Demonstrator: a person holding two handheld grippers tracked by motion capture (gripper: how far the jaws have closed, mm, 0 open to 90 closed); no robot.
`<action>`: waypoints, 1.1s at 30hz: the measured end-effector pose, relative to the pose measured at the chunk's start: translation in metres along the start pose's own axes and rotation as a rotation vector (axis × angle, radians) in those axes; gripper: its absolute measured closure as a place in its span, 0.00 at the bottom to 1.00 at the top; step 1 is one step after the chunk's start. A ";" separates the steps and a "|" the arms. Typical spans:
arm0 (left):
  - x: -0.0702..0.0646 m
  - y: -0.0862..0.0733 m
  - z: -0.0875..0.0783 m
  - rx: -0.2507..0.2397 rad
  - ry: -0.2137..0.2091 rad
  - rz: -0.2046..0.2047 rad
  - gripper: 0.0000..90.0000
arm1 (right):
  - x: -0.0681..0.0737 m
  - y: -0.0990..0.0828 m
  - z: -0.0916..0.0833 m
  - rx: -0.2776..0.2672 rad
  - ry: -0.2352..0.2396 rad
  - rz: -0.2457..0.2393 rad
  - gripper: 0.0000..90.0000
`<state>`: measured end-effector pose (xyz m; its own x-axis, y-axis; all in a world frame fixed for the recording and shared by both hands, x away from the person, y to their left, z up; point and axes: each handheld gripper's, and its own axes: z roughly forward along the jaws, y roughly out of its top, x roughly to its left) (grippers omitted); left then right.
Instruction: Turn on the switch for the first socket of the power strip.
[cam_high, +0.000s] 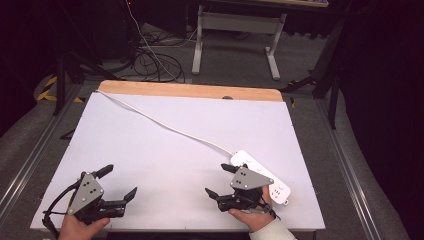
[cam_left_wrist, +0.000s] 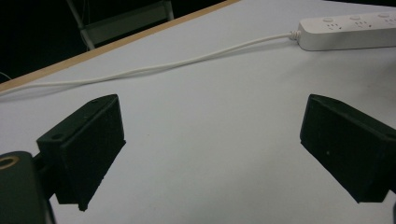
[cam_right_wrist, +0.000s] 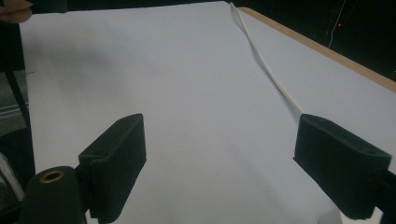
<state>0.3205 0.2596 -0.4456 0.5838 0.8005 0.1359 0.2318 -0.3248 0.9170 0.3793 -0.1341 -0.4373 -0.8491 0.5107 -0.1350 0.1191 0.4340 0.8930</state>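
A white power strip (cam_high: 262, 176) lies near the table's front right, with its white cable (cam_high: 165, 125) running diagonally to the far left corner. My right gripper (cam_high: 219, 180) is open just left of the strip, nothing between its jaws. At the front left my left gripper (cam_high: 120, 181) is open too and holds nothing. The left gripper view shows the power strip (cam_left_wrist: 348, 31) and cable (cam_left_wrist: 187, 63) ahead of the open jaws. In the right gripper view the cable (cam_right_wrist: 268, 67) runs past the right jaw.
The table has a white top (cam_high: 175, 150) and a wooden far edge (cam_high: 190, 91). On the floor beyond it are tangled cables (cam_high: 150, 62) and a white desk frame (cam_high: 240, 30). Metal rails (cam_high: 30, 155) flank both sides.
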 end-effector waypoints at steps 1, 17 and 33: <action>0.000 0.000 0.000 0.000 -0.003 -0.007 0.08 | 0.000 0.000 0.000 0.005 -0.003 -0.002 0.19; 0.000 0.000 0.000 0.004 0.008 -0.002 0.08 | -0.007 0.017 -0.009 0.001 -0.010 -0.002 0.26; 0.000 0.000 0.000 0.013 0.011 0.001 0.08 | -0.028 0.031 -0.014 0.023 0.001 0.034 0.38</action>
<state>0.3208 0.2598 -0.4460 0.5754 0.8056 0.1409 0.2418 -0.3322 0.9117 0.4000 -0.1451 -0.3996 -0.8450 0.5245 -0.1046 0.1595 0.4339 0.8868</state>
